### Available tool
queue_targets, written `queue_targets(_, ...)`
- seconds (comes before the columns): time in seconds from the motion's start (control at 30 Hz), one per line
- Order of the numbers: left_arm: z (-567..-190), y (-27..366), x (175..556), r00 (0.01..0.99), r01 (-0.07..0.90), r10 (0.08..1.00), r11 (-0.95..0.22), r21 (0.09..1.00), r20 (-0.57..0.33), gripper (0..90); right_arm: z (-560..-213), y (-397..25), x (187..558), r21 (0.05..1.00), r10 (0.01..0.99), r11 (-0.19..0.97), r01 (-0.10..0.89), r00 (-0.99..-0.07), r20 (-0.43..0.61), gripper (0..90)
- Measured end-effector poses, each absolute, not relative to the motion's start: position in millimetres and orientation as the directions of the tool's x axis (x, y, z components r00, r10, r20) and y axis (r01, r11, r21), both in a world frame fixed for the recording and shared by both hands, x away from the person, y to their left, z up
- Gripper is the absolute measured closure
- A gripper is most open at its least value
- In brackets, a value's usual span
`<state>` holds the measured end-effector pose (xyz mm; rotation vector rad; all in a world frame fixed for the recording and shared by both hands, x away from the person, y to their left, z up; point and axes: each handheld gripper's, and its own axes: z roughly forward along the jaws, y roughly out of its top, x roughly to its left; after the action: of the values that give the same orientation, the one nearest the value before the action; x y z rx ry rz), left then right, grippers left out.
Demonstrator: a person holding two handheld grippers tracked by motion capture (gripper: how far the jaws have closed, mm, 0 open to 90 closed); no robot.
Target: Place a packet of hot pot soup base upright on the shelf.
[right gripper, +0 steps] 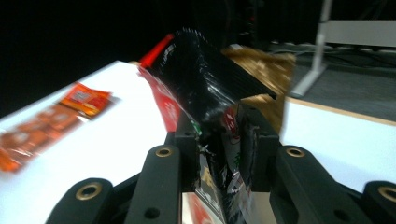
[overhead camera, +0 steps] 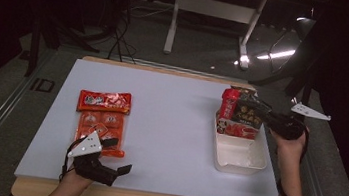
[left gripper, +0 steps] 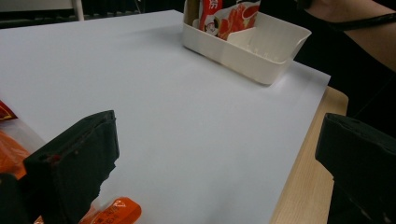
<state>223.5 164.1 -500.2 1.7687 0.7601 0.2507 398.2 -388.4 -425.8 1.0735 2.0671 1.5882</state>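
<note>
Right gripper (overhead camera: 257,108): jaws clamped on a dark glossy snack packet with red print (overhead camera: 242,112), pinching its upper edge. In the right gripper view the same packet (right gripper: 205,88) runs straight up out of the jaws, long axis roughly upright, slightly leaning.

Key relation: the packet hangs directly over the far end of the white plastic rectangular bin (overhead camera: 239,155) at the table's right side, and its bottom end looks already inside or at rim level; I can't tell if it's resting on the floor of the bin. A red-and-white packet (overhead camera: 237,129) stands in that same far end, touching or just in front of the held one. Near half of the bin is bare.

Left gripper (overhead camera: 117,159): jaws wide apart, nothing between them, parked at the near-left table edge. It's well apart from the bin, so the right hand is the one on the job.

Remaining stock: red flat sachets (overhead camera: 102,119) in a cluster on the white table top (overhead camera: 169,127), just beyond the left gripper. Nothing lies between them and the bin.

Likely snag: the standing packet crowding the held one's slot.
</note>
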Motion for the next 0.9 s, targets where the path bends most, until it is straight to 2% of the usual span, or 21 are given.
queue_targets(0.13,-500.4,162.5,223.2,0.776,0.36,0.597,-0.156,0.92,-0.203,0.2,-434.7,-402.9,392.3,0.923,0.733,0.083,0.375,-0.651,0.198,71.5)
queue_targets(0.33,-501.2,162.3,224.3,0.78,0.354,0.597,-0.173,0.919,-0.188,0.2,-427.2,-397.7,391.4,0.911,0.754,0.135,0.389,-0.637,0.161,67.0)
queue_targets(0.53,-502.0,162.9,225.7,0.78,0.356,0.596,-0.174,0.918,-0.19,0.2,-412.2,-393.5,385.0,0.912,0.786,0.159,0.378,-0.607,0.114,49.7)
queue_targets(0.7,-502.9,162.1,225.2,0.781,0.359,0.596,-0.182,0.916,-0.188,0.2,-389.5,-387.9,376.7,0.932,0.801,0.139,0.334,-0.591,0.093,40.3)
queue_targets(0.9,-504.5,162.6,225.8,0.779,0.351,0.605,-0.2,0.915,-0.166,0.2,-361.0,-372.6,361.3,0.962,0.797,0.131,0.24,-0.602,0.042,34.9)
